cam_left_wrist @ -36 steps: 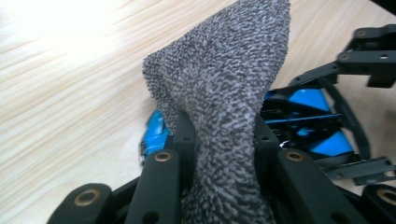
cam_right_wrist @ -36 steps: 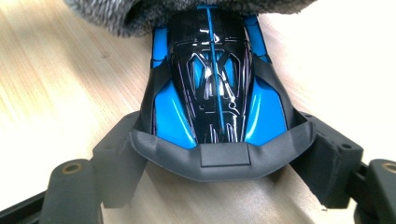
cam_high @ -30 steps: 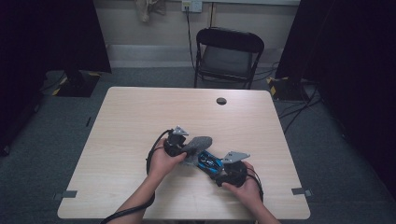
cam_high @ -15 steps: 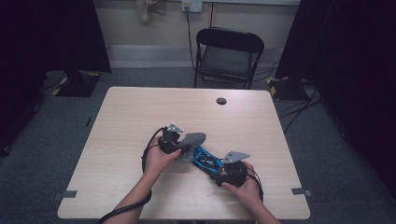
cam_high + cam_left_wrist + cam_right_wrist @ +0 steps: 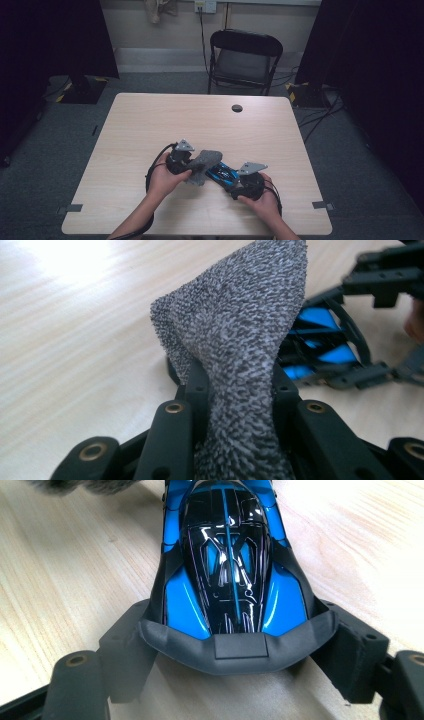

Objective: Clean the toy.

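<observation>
From the high view I see my left gripper [image 5: 192, 167] and my right gripper [image 5: 239, 184] near the front edge of the table [image 5: 150, 125], with a grey cloth [image 5: 202, 165] and a blue toy car [image 5: 223, 175] between them; the cloth lies against the car's far end.

In the left gripper view my jaws are pinched tight on the cloth [image 5: 240, 340], which stands up from them in a fold, the car [image 5: 320, 345] just behind it.

In the right gripper view my jaws sit wide, clamped on both sides of the car's [image 5: 230, 565] rear, which rests on the table [image 5: 65, 570].
</observation>
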A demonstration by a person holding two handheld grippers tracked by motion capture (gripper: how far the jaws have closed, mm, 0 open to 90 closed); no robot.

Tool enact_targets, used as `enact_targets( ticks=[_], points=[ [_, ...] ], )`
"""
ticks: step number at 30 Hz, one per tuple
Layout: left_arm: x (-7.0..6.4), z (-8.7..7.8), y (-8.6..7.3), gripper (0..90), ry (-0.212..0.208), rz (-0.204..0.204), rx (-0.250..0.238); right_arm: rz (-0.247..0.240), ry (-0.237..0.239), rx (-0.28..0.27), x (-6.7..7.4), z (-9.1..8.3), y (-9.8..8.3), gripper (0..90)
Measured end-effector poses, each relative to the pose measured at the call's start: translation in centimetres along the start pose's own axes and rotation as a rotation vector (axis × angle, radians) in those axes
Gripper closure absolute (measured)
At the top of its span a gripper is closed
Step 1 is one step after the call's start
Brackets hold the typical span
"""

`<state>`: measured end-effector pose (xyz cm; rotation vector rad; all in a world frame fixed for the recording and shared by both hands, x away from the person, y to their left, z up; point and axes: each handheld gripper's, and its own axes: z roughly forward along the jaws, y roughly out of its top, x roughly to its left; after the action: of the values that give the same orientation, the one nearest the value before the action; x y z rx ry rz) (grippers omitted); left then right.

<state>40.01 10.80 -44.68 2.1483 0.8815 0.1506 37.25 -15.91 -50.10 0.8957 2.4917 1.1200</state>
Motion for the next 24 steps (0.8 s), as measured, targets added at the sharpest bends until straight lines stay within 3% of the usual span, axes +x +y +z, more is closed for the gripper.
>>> enact_targets(
  ticks=[12, 24],
  points=[
    [-1.3, -0.5, -2.4, 70.8, -0.023, 0.039, 0.043, -0.016, 0.017, 0.003, -0.2, -0.2, -0.2, 23.8],
    [-1.4, -0.1, -2.8, 70.7, -0.025, 0.037, 0.048, 0.008, 0.035, 0.035, -0.6, -1.0, 0.0, 20.9]
  ],
)
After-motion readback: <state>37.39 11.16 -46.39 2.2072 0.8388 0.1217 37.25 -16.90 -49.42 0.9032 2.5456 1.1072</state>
